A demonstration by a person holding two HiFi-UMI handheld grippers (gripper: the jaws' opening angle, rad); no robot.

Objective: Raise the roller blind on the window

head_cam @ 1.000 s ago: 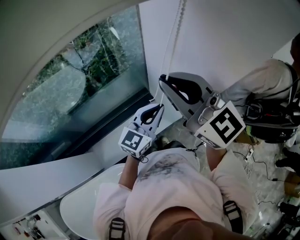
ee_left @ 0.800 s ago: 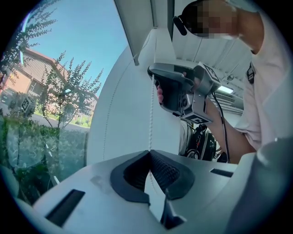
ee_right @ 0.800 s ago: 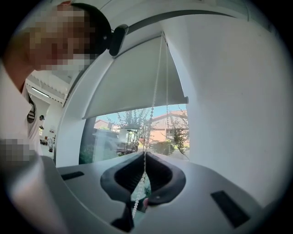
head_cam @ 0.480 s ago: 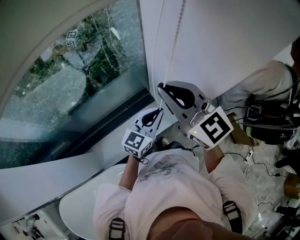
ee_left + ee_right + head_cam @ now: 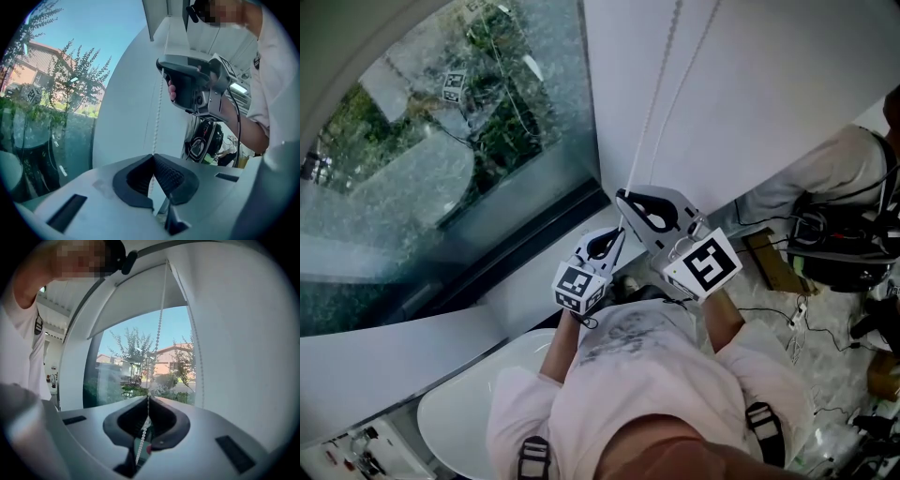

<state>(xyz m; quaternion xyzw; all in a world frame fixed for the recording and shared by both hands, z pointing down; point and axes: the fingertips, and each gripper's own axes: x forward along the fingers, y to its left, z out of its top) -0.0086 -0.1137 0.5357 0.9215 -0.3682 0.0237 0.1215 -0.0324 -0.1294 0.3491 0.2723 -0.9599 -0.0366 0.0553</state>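
The white roller blind [image 5: 136, 298] hangs partway down the window [image 5: 441, 159], with its lower edge high on the glass. Its white bead chain [image 5: 661, 94] drops along the white wall to both grippers. My right gripper [image 5: 622, 195] is the upper one and is shut on the bead chain [image 5: 159, 329], which passes into its jaws [image 5: 148, 398] and dangles below. Just under it, my left gripper [image 5: 622, 231] is shut on the same chain [image 5: 158, 112], jaw tips meeting [image 5: 152, 157]. The right gripper [image 5: 161, 70] shows above in the left gripper view.
A dark window sill [image 5: 534, 246] runs under the glass. A white rounded tub or tabletop [image 5: 459, 412] sits at lower left. A second person [image 5: 825, 178] with gear stands at right, with cables on the floor [image 5: 811, 328].
My right gripper has come down the wall with the chain and now sits close above the left gripper. The left gripper has barely moved.
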